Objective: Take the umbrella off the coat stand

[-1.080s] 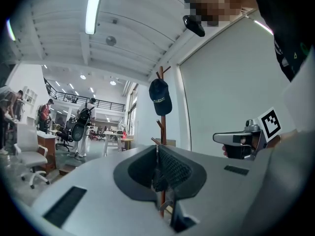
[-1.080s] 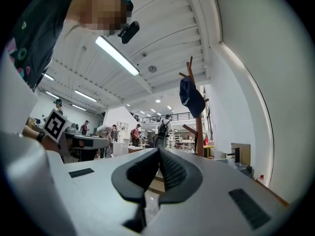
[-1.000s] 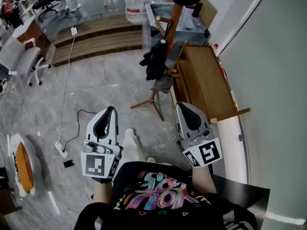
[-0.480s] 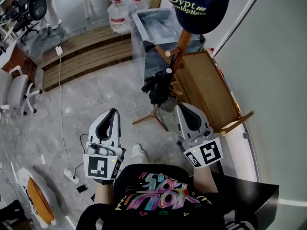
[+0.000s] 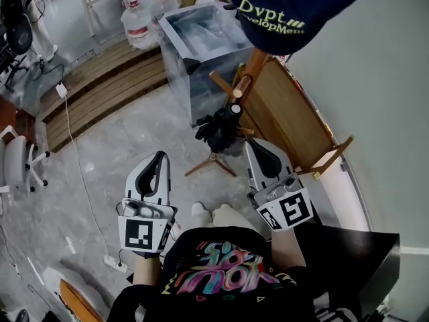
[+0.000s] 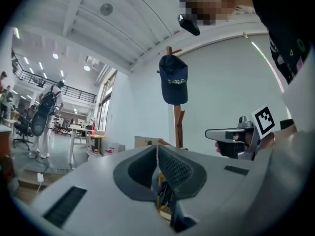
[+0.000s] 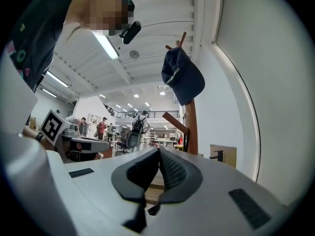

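While I look steeply down through the head view, I count two grippers, one in each hand: the left gripper (image 5: 159, 158) and the right gripper (image 5: 254, 146), each bearing one marker cube at its rear. Each gripper's own view shows its two jaws pressed together with nothing between them, so both are closed and empty. One wooden coat stand (image 5: 247, 79) rises from the grey stone floor (image 5: 100, 173) close to the floor's right edge, where the pale wall (image 5: 375, 99) begins. Its splayed legs rest on the floor ahead of the two gripper tips. The stand carries two things. One dark blue cap (image 5: 295, 9) with pale lettering sits on the top of the pole. One black folded umbrella (image 5: 218, 129) hangs lower on the pole's left side, above the legs. It is ahead of the right gripper and apart from both grippers; neither touches it. One long wooden table (image 5: 301, 123) lies along the wall at the floor's right edge, just behind the stand. One grey box-shaped cabinet (image 5: 201, 42) stands beyond the stand toward the floor's far edge. Two large water bottles (image 5: 138, 20) stand near the far left corner, beside one stepped wooden platform (image 5: 100, 86). One white office chair (image 5: 19, 170) stands at the floor's left edge, and one white power strip (image 5: 115, 263) lies on the floor near the left gripper's cube.
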`<state>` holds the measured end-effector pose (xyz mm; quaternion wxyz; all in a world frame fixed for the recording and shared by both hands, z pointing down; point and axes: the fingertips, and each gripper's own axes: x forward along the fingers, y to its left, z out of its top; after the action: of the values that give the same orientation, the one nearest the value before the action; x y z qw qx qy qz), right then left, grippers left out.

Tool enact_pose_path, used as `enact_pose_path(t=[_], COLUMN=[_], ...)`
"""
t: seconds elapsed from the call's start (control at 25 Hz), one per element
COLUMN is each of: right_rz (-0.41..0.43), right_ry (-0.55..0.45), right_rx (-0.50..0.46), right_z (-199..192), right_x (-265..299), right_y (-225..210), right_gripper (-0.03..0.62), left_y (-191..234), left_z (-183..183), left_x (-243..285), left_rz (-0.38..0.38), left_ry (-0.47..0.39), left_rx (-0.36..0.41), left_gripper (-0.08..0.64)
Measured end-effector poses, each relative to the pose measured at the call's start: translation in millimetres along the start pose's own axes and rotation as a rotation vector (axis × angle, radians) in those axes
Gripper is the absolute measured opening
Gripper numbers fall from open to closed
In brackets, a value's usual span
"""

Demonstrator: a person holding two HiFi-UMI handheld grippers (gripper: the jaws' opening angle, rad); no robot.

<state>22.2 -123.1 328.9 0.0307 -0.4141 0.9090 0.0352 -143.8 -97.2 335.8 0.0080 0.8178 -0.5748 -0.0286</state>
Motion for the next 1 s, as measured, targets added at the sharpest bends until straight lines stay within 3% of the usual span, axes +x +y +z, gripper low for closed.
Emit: enact_pose_path(t=[0.24, 1.0], right_rz=[-0.026, 0.066], right_ry=[0.020, -0.003], right_rx=[0.003, -0.004], right_z=[-5.8, -5.5], right_x=[3.1, 19.3], right_y=[-16.5, -48.8], right_gripper=[0.015, 0.015], left_y=[-10.8, -50.8], left_z=[-6.1, -21.2], left_x=[26.6, 85.9], left_rz=[-0.054, -0.102], left_ry=[0.007, 0.024], left_rx=[-0.011, 0.003], left_gripper=[0.031, 0.032])
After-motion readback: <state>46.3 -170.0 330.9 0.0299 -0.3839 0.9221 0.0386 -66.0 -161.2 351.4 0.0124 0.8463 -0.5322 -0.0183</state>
